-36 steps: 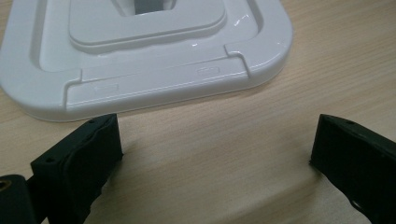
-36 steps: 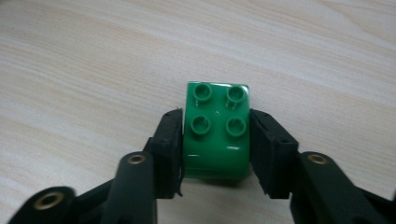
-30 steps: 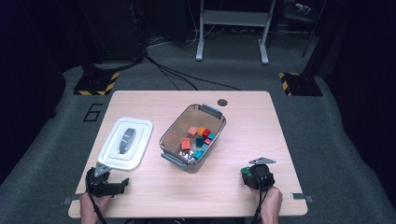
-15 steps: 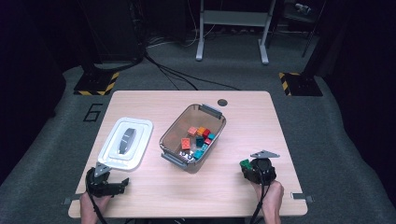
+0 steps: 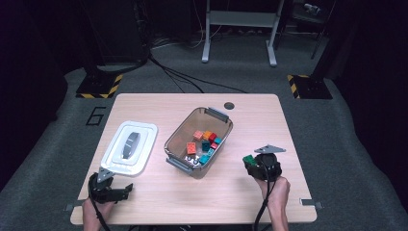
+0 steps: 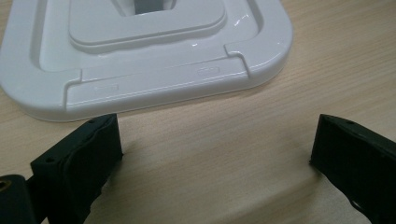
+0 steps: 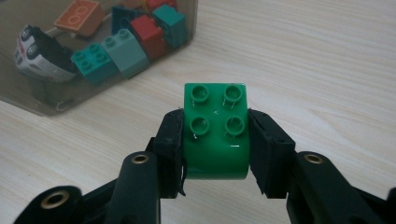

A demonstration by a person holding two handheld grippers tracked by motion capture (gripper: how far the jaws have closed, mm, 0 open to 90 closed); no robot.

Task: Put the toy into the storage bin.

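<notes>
Right claw (image 7: 215,154) pinches a green brick (image 7: 215,133) by its flat sides, right of the bin (image 5: 199,139); it looks light, stiff, slick. Left claw (image 6: 215,149) is spread.

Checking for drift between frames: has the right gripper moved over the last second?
Yes. The right gripper, shut on the green brick, has shifted slightly up the table, away from the near edge, beside the bin.

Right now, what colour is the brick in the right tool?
Green brick, clearest in the right gripper view.
</notes>
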